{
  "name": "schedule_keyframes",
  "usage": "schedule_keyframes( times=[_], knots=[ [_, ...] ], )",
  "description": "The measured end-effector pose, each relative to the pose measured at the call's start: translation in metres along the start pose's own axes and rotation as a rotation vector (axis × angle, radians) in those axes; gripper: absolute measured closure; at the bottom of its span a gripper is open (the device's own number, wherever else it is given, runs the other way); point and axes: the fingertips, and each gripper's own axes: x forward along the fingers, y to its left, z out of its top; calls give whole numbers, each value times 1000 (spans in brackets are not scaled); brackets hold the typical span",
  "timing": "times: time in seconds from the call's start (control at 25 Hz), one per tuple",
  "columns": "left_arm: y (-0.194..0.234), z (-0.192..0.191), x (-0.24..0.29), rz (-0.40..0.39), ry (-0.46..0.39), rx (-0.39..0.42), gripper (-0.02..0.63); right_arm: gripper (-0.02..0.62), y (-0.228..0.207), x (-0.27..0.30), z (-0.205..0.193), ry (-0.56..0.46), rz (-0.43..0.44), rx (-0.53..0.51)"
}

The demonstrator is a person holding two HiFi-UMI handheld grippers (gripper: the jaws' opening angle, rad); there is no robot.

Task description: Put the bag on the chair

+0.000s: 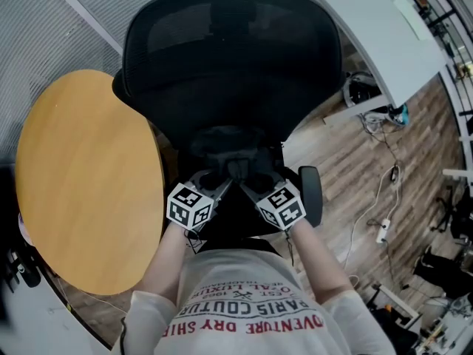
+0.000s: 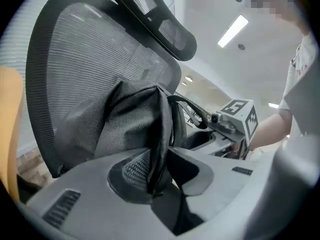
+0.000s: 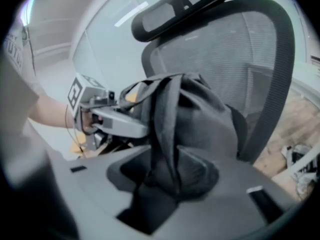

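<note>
While the dark grey backpack (image 1: 233, 154) stands on the black office chair (image 1: 222, 50), leaning against its mesh backrest, both grippers are at the bag's near side. Left gripper (image 2: 160, 171): jaws partly open, a strap (image 2: 162, 129) hanging loose between them. Right gripper (image 3: 165, 174): jaws likewise parted round a strap, not clamping it.

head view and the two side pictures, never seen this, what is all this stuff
A person holds a two-jaw tool in each hand; the patterned cubes belong to them. The head view looks down from the person's head at the left tool, the right tool, a black mesh-backed office chair and a round yellow wooden table beside it. The other two pictures come from cameras on each tool. A dark grey fabric bag leans against the chair's backrest; its fabric stands between both tools' jaws, which stand parted.
</note>
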Motion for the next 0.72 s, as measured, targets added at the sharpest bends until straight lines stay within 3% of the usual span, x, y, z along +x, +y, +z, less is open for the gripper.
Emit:
schedule_keyframes(
  times=[0.08, 0.16, 0.32, 0.52, 0.56, 0.6, 0.64, 0.72],
  knots=[
    [1, -1, -1, 58, 1, 56, 451, 389, -2, -9, 3, -31, -30, -3],
    [2, -2, -4, 107, -13, 63, 406, 363, -10, -21, 10, -82, -94, 17],
    [-2, 0, -19, 169, -90, -8, 405, 356, -18, -49, 26, -202, -195, 70],
    [-23, 19, -45, 260, -169, 34, 407, 359, 2, -84, 45, -254, -215, -12],
    [-31, 25, -50, 262, -187, 47, 428, 396, 6, -92, 49, -270, -219, -29],
    [-39, 31, -54, 262, -205, 68, 462, 492, 9, -101, 53, -290, -229, -44],
    [-47, 37, -59, 264, -223, 96, 497, 540, 12, -109, 57, -311, -240, -57],
    [-63, 49, -68, 274, -256, 155, 535, 549, 20, -123, 67, -351, -242, -79]
  ],
)
